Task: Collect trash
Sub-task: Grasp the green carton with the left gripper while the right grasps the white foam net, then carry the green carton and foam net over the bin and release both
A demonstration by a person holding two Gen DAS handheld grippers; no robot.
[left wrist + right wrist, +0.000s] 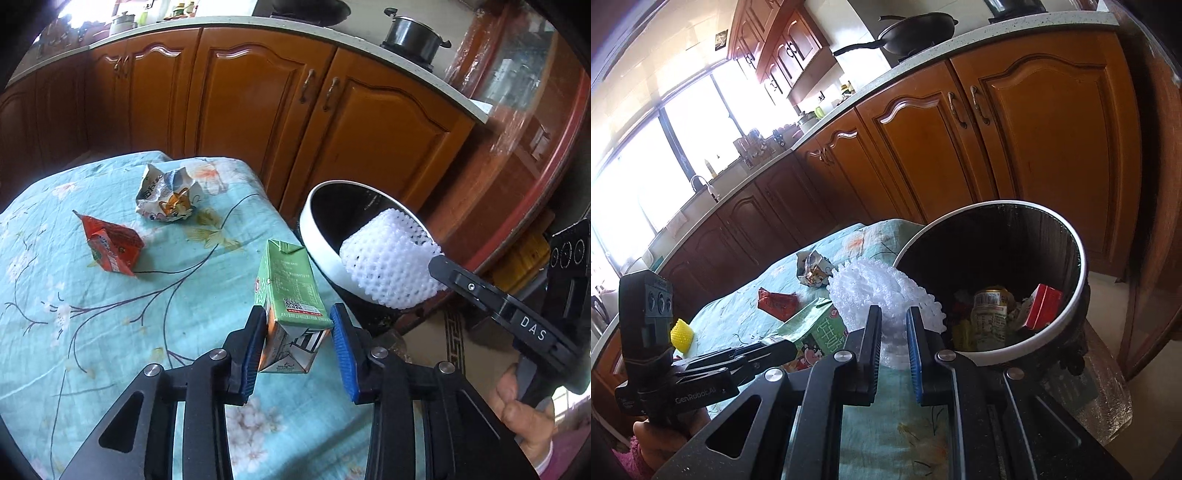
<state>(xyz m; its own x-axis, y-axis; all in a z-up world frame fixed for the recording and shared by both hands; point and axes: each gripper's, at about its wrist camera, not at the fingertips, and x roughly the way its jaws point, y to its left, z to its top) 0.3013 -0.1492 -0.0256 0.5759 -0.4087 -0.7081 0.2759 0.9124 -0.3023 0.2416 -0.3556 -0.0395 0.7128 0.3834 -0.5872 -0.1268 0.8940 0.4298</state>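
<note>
Green carton [812, 328] half hidden behind left gripper [768, 350] in right wrist view. White foam net [882, 291] base covered by right gripper [893, 328] fingers. Bin [314, 236] bottom out of sight, far rim masked by net. Carton print too small to read.

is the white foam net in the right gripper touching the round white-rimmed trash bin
Cannot tell. In the left wrist view the white foam net overlaps the bin rim; no contact or gap shows plainly.

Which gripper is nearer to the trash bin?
Right. The right gripper, shut on white foam netting, is at the bin rim; the left gripper grips the green carton farther off.
</note>
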